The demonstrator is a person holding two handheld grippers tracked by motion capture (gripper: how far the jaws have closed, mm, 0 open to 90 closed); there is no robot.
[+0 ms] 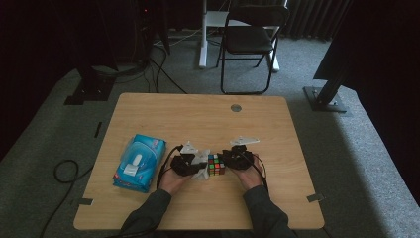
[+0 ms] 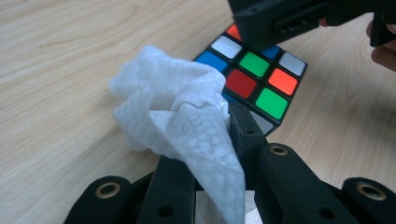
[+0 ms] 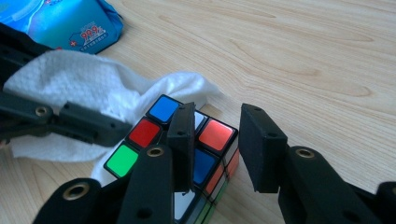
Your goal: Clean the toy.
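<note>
Our left gripper (image 2: 219, 140) pinches a white wipe (image 2: 177, 112) against the puzzle cube (image 1: 215, 164) mid-table (image 1: 198, 114); our right gripper's (image 3: 217, 140) fingers stand open astride the cube. The wiping is underway, we judge; next, close on the cube to steady it.

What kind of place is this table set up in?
Probably a recording studio or lab rather than a home: dark curtains hang around a grey carpeted floor, a black folding chair stands beyond the wooden table, and cables trail across the carpet.
</note>
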